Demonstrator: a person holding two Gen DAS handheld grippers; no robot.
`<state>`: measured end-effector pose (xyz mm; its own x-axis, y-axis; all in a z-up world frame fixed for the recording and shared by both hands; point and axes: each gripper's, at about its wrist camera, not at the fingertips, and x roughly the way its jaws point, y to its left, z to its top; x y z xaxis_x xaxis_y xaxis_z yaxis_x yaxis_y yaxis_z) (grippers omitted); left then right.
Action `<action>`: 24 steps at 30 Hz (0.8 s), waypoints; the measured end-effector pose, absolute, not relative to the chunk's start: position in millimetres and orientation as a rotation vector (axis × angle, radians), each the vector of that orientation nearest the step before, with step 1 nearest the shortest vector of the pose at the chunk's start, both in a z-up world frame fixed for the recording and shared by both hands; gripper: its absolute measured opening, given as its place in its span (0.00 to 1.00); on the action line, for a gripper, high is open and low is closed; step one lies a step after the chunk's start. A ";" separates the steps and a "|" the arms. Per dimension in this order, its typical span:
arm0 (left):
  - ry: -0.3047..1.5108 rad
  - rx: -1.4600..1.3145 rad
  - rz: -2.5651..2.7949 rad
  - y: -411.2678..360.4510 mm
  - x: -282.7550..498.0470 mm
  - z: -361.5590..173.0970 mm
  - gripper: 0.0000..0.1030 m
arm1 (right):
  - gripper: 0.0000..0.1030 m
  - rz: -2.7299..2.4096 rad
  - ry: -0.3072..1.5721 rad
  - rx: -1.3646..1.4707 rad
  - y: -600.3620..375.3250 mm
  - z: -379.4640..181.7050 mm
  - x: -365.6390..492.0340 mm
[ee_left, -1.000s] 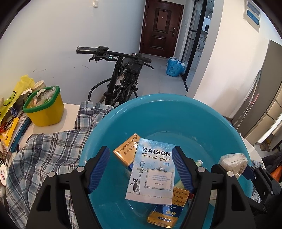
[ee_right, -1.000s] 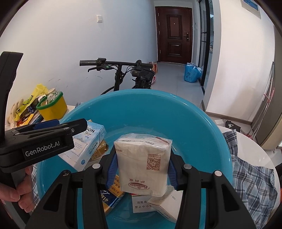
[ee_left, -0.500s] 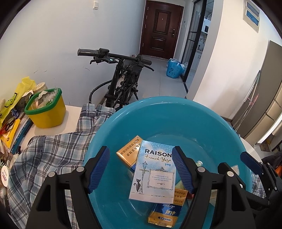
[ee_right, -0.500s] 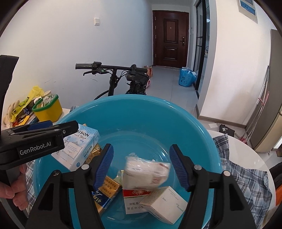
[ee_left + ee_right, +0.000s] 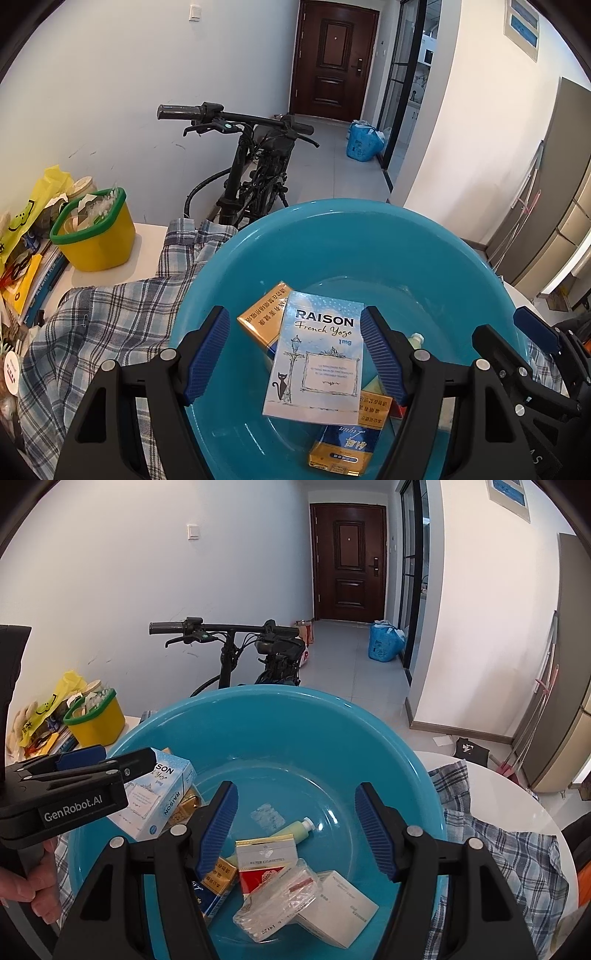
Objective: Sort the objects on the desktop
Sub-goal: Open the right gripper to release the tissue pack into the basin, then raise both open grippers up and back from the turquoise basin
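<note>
- Table (image 5: 517, 812): white, round-edged, draped with plaid shirt (image 5: 103, 314); teal basin (image 5: 280, 738) sits on the cloth
- Yellow bin (image 5: 96, 236) (green rim) at far left of table, bicycle (image 5: 251, 177) behind it, brown door (image 5: 349, 561) down the hall
- Left gripper (image 5: 295, 354) spread wide above the RAISON box (image 5: 317, 354), which lies in the basin
- Right gripper (image 5: 295, 827) released, nothing held; tissue pack (image 5: 277, 901) lies in the basin
</note>
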<state>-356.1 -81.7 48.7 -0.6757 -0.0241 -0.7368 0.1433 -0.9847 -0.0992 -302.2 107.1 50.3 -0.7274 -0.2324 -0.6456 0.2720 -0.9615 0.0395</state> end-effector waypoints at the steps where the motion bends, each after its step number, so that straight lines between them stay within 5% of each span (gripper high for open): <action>1: 0.229 1.221 -2.786 -81.8 -356.0 48.9 0.73 | 0.63 -2.692 0.081 0.994 107.9 50.6 -302.3; 20: 0.111 0.717 -2.953 -68.6 -311.5 108.8 0.74 | 0.64 -2.809 -0.011 0.761 135.7 105.8 -268.0; 24: 0.092 0.591 -2.963 -68.4 -297.1 123.5 0.83 | 0.67 -2.851 -0.032 0.692 142.8 122.3 -258.7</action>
